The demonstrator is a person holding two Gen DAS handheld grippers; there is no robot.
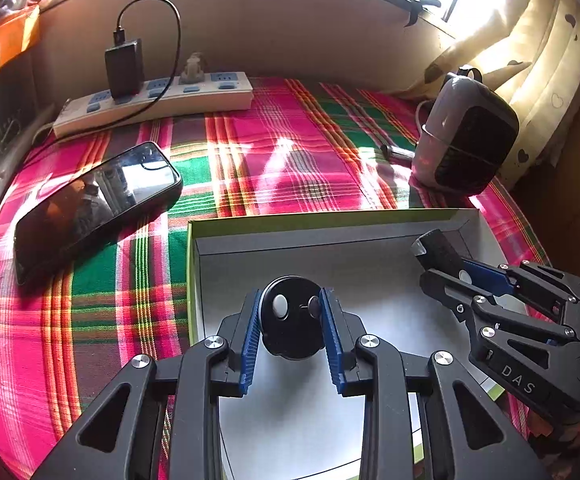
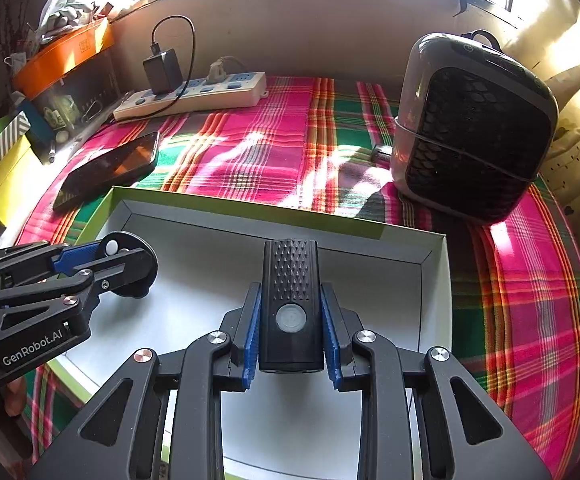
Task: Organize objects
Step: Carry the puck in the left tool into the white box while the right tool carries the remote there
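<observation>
1. A worktop under a pink-and-green plaid cloth (image 1: 281, 168) sits below a sunlit window; the shallow white cardboard box with green rim (image 1: 330, 216) is the landmark.
2. The left gripper (image 1: 293, 322) is clamped on a round black disc with a white button (image 1: 285, 320), held over the box's left half.
3. The right gripper (image 2: 292, 334) is clamped on a black oblong torch-like device (image 2: 290, 304), long axis along the fingers, pointing to the box's far wall.
4. Whether either thing touches the box floor is probably hidden; a black smartphone (image 1: 93, 204) lies left of the box.
</observation>
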